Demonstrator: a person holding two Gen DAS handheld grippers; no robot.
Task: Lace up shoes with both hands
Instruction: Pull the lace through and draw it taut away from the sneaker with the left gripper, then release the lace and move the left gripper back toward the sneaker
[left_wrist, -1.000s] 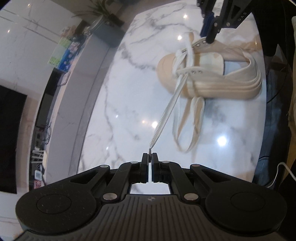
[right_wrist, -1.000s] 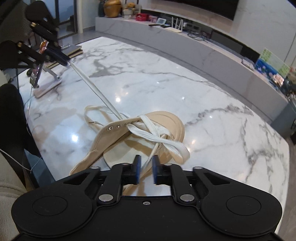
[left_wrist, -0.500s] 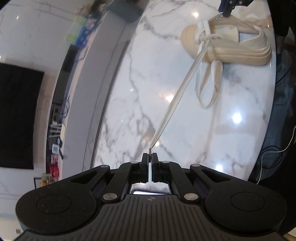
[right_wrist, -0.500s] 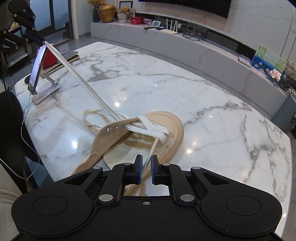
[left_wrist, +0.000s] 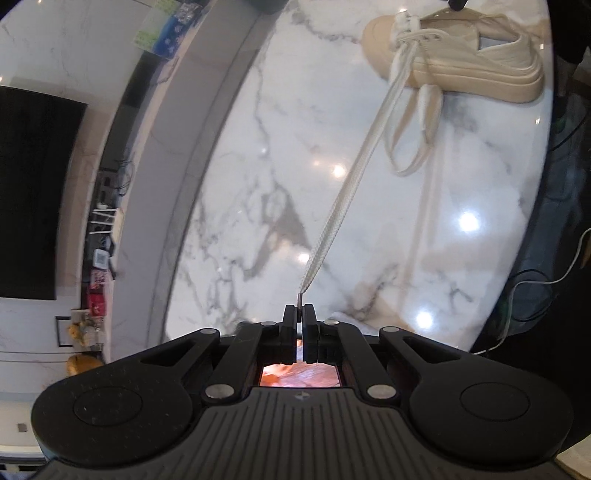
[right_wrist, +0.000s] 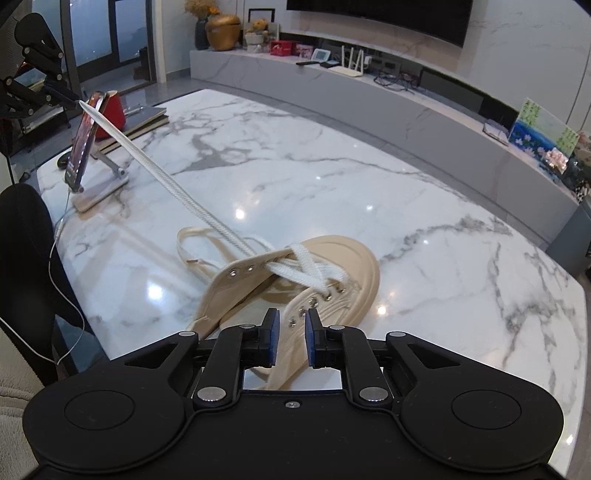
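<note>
We hold the tip of the white lace (left_wrist: 345, 206) pinched in our left tool (left_wrist: 300, 314), and the lace runs taut from there to the beige shoe (left_wrist: 461, 62) lying on the marble bench (left_wrist: 258, 184). Our right tool (right_wrist: 291, 326) hovers just above the shoe's near eyelet row, its jaws having just been opening, nothing between them. The lace looks soft, flat and light, so the stiff tip is likely the surest hold, while the light shoe may slide on the glossy bench.

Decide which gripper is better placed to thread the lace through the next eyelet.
Left, probably. The left gripper is shut on the lace tip, pulled taut. The right gripper, jaws just opening, holds nothing above the shoe.
</note>
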